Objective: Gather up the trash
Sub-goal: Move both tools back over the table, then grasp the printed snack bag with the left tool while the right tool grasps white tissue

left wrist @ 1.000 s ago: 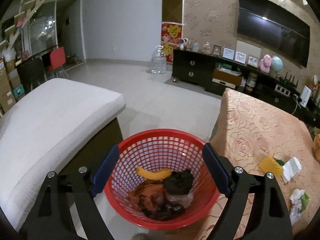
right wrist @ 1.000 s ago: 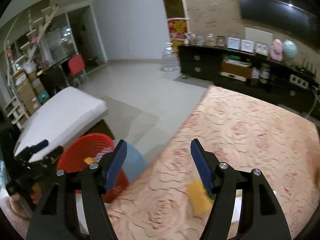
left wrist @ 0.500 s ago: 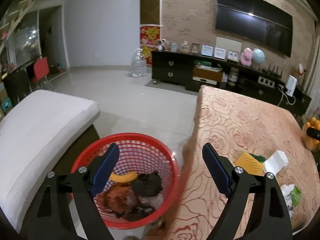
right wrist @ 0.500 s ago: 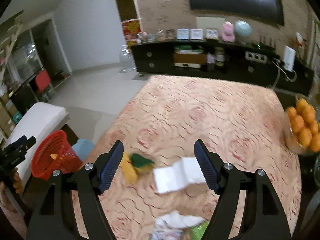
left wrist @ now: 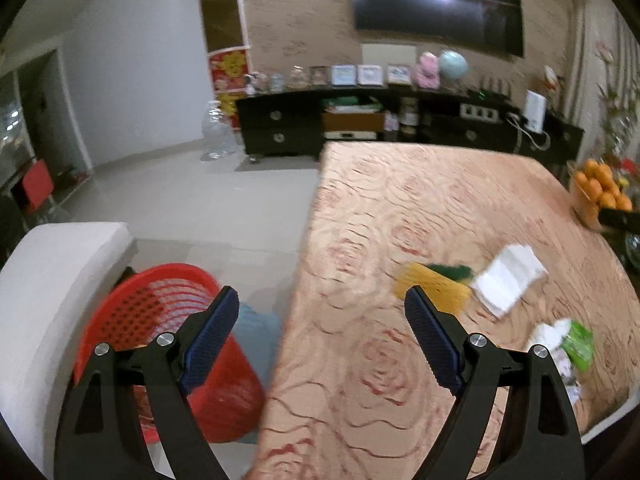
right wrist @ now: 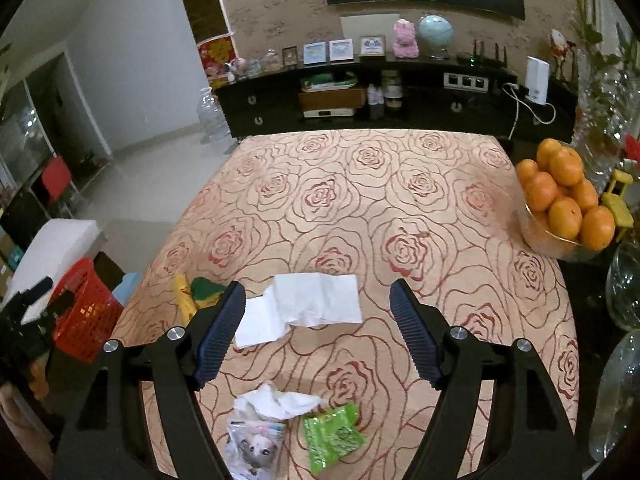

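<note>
A red mesh basket (left wrist: 160, 336) stands on the floor at the table's left edge; it also shows in the right wrist view (right wrist: 86, 316). On the rose-patterned table lie a white tissue (right wrist: 304, 306), a yellow and green wrapper (right wrist: 192, 290), a crumpled tissue with a printed packet (right wrist: 264, 416) and a green wrapper (right wrist: 332, 436). My right gripper (right wrist: 316, 332) is open and empty above the white tissue. My left gripper (left wrist: 322, 340) is open and empty over the table's left edge, right of the basket. The same trash shows in the left wrist view, with the white tissue (left wrist: 508, 274) at the right.
A bowl of oranges (right wrist: 564, 204) stands at the table's right edge, with glassware (right wrist: 624, 284) beside it. A white cushioned seat (left wrist: 48, 280) is left of the basket. A light blue object (left wrist: 256, 328) lies on the floor between basket and table. A dark TV cabinet (right wrist: 360, 104) lines the far wall.
Both grippers have swung right, away from the basket and toward the table. The right gripper now hovers over the trash. Both stayed open and empty.
</note>
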